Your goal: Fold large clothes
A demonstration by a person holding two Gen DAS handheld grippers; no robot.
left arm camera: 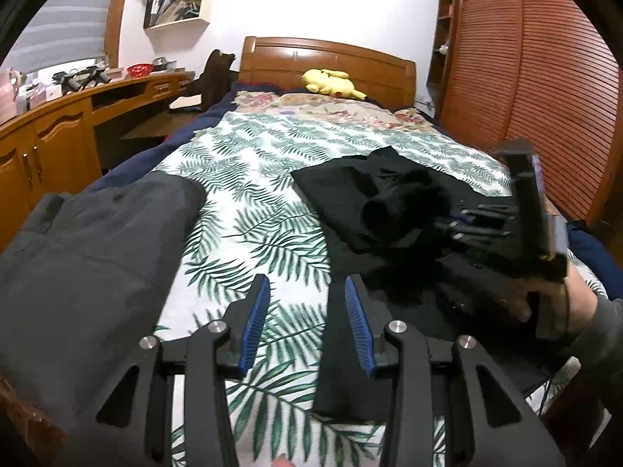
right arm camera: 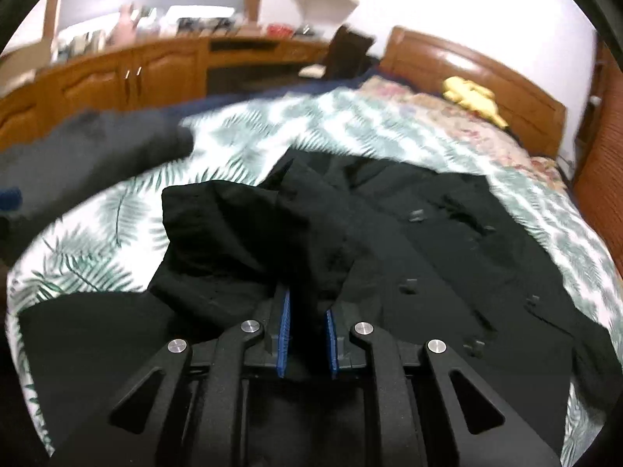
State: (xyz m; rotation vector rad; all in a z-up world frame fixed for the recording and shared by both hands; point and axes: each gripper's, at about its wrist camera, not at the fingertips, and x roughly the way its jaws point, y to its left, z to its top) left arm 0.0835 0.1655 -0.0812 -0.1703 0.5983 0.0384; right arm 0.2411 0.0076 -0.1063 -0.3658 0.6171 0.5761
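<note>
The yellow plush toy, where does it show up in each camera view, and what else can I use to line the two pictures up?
Left wrist view: the yellow plush toy lies top centre, against the wooden headboard.
Right wrist view: the yellow plush toy sits upper right, blurred, by the same headboard.
Shared landmark: the black coat on the leaf-print bedspread.

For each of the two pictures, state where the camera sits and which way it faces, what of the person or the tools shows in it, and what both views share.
Left wrist view: sits on the left gripper, facing up the bed toward the headboard; shows its parted fingers, the right gripper and the hand holding it.
Right wrist view: sits on the right gripper, facing down onto the black coat, fabric between its fingers.
Shared: black coat, grey garment, yellow plush toy, headboard.
</note>
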